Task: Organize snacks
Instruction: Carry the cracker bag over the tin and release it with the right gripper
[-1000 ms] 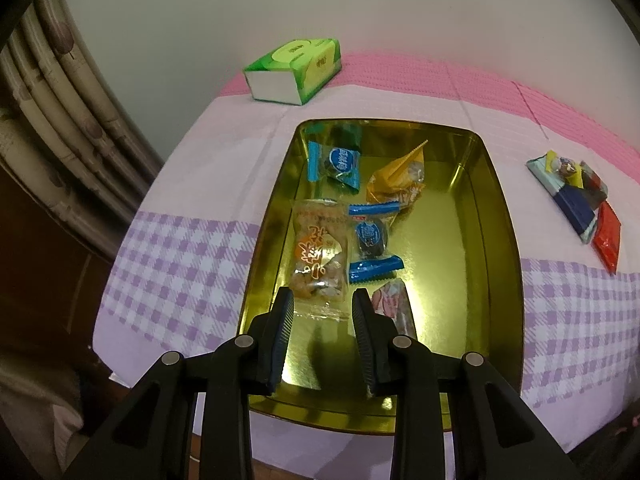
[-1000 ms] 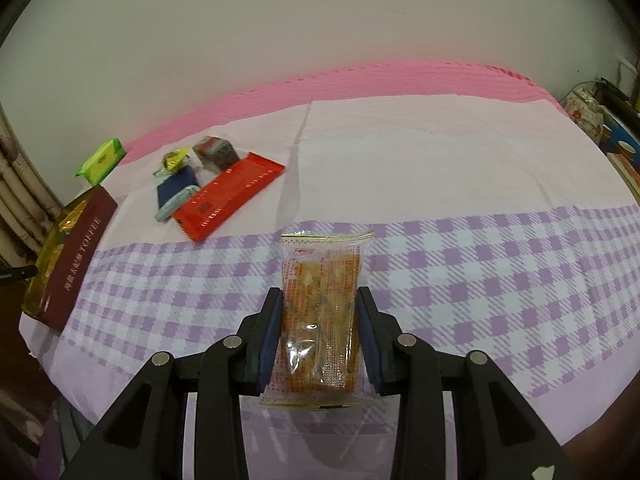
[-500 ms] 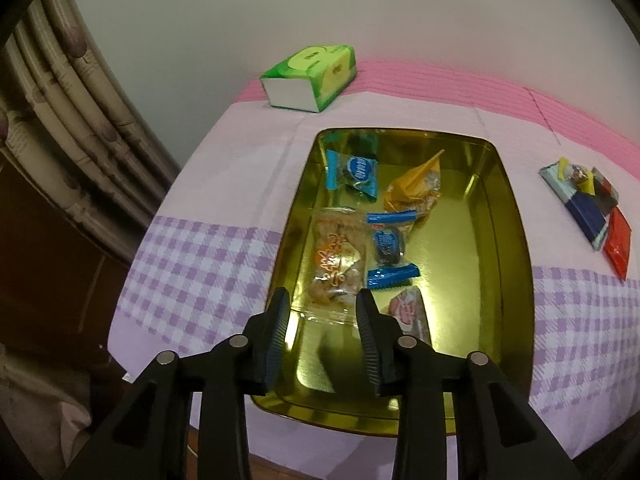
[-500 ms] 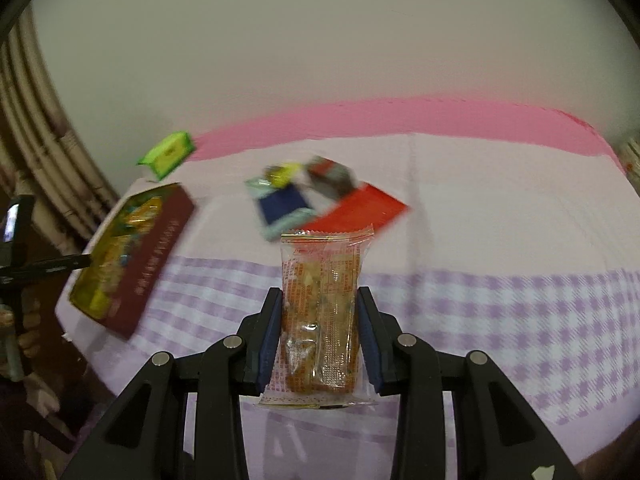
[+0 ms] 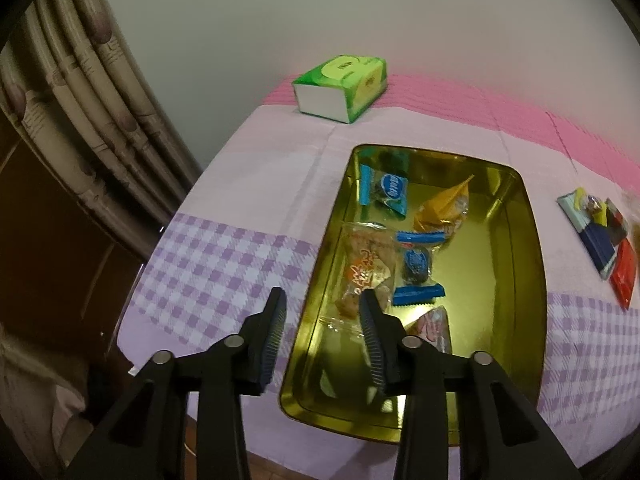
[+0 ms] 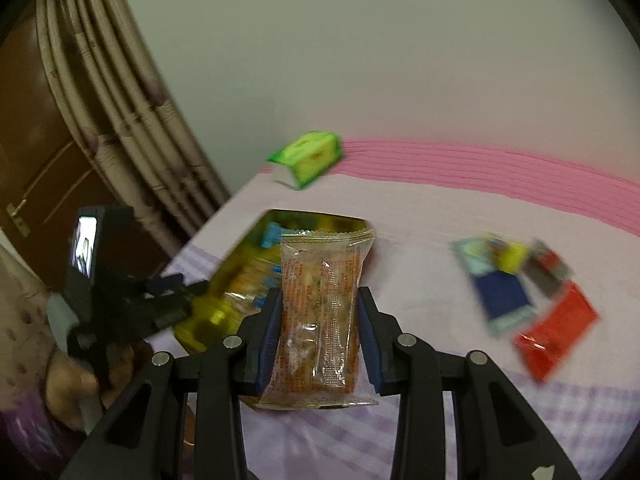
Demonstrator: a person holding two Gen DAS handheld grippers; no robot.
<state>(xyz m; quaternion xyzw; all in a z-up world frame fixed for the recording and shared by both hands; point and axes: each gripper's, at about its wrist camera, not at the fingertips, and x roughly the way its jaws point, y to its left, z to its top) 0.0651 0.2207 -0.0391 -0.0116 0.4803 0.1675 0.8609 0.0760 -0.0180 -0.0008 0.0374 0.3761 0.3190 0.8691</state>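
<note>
- Right wrist view: the right hand-held gripper (image 6: 318, 328) is clamped on a clear peanut-snack packet (image 6: 320, 312), held upright in the air in front of the gold tin (image 6: 224, 304).
- Left wrist view: the left hand-held gripper (image 5: 322, 336) stands empty, its jaws having just been opening, above the tin's near left rim.
- Risk: both grippers crowd the tin; a collision could jar the packet loose onto the counter (image 5: 224, 256).
- Count: five snacks in the tin, two of them blue-wrapped; roughly five blurred ones remain on the counter; one green tissue box (image 5: 340, 88).
</note>
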